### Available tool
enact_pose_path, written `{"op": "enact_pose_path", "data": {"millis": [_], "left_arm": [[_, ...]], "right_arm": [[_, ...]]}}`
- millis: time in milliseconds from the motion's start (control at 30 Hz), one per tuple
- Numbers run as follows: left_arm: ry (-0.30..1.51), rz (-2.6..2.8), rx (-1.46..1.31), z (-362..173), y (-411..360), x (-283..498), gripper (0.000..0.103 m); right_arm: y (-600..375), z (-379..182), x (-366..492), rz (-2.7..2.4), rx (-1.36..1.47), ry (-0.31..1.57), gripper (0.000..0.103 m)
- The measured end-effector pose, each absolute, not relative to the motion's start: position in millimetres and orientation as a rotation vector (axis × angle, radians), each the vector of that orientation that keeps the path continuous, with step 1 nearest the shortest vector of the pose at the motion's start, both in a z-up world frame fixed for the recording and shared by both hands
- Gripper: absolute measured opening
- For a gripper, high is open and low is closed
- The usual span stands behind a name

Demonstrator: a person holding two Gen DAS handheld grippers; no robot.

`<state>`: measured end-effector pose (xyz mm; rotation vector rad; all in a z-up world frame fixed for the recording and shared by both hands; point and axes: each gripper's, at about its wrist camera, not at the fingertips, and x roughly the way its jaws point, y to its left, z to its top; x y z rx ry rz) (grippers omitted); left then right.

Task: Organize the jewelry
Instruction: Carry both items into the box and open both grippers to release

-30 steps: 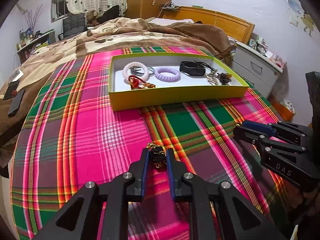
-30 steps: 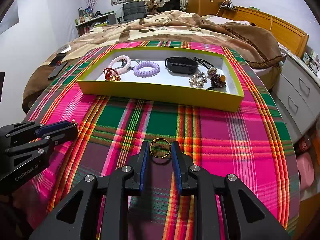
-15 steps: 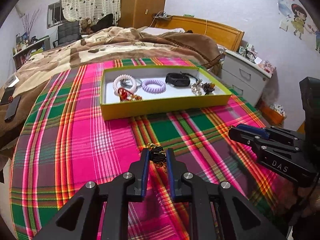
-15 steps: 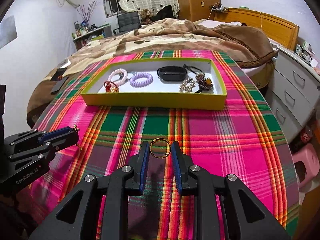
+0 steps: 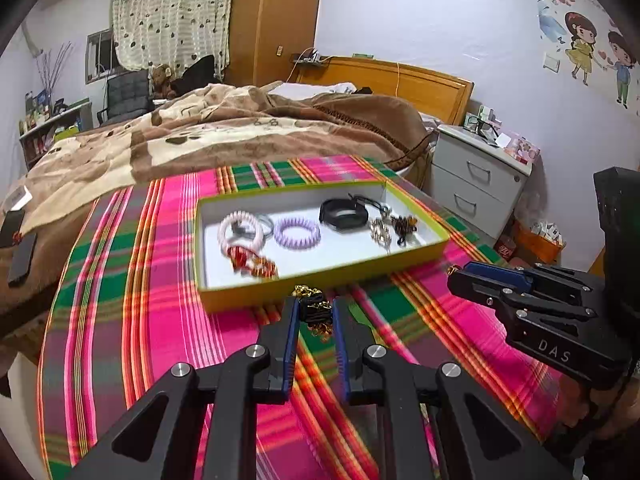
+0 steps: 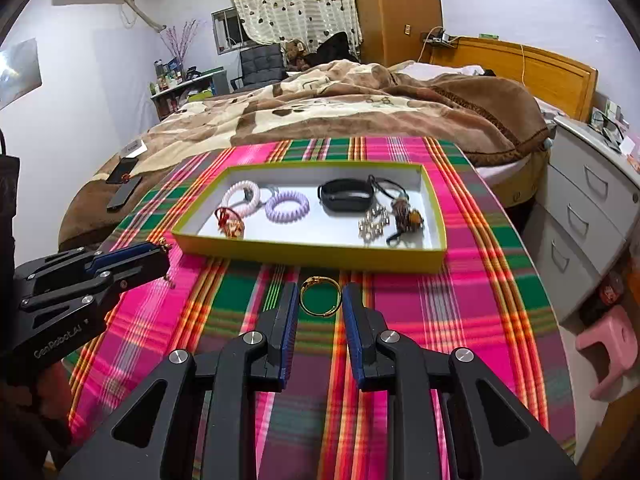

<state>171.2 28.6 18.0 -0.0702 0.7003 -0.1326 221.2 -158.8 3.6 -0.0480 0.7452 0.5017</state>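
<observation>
My left gripper point(image 5: 315, 312) is shut on a black and gold chain piece point(image 5: 316, 308) and holds it above the plaid cloth, just before the yellow-green tray point(image 5: 320, 276). My right gripper point(image 6: 320, 298) is shut on a gold bangle point(image 6: 320, 296), lifted in front of the tray point(image 6: 304, 254). The tray holds a white coil tie point(image 6: 242, 196), a lilac coil tie point(image 6: 287, 206), a black band point(image 6: 346, 196), a red and gold piece point(image 6: 228, 222), a silver bracelet point(image 6: 372, 224) and a brown beaded piece point(image 6: 406, 216). Each gripper shows from the side in the other's view, the right point(image 5: 520, 292) and the left point(image 6: 88, 276).
The plaid cloth point(image 6: 460, 300) covers a table pushed against a bed with a brown blanket point(image 6: 340, 100). White drawers point(image 6: 592, 208) and a pink stool point(image 6: 608, 344) stand at the right. Two phones point(image 6: 124, 184) lie on the blanket at the left.
Both grippers have risen and moved forward toward the tray, each still holding its piece. The tray now sits closer in both views.
</observation>
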Motion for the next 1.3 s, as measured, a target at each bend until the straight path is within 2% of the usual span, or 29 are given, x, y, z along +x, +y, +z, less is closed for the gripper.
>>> {"op": "enact_pose_path", "data": {"millis": [400, 933, 1300], "left_arm": [[0.689, -0.148, -0.05, 24.8, 35.6, 221.6, 0.017], [0.807, -0.172, -0.055, -15.5, 43.5, 289.2, 0.017], [0.884, -0.193, -0.052, -40.0, 44.1, 308.8, 0.017]], "right_arm": [[-144.5, 10.8, 262.3, 0.521, -0.052, 0.739, 0.023], [-121.4, -21.7, 324.1, 0.519, -0.085, 0.838, 0.023], [-107.9, -46.1, 343.7, 0.526, -0.122, 0.896, 0.023]]}}
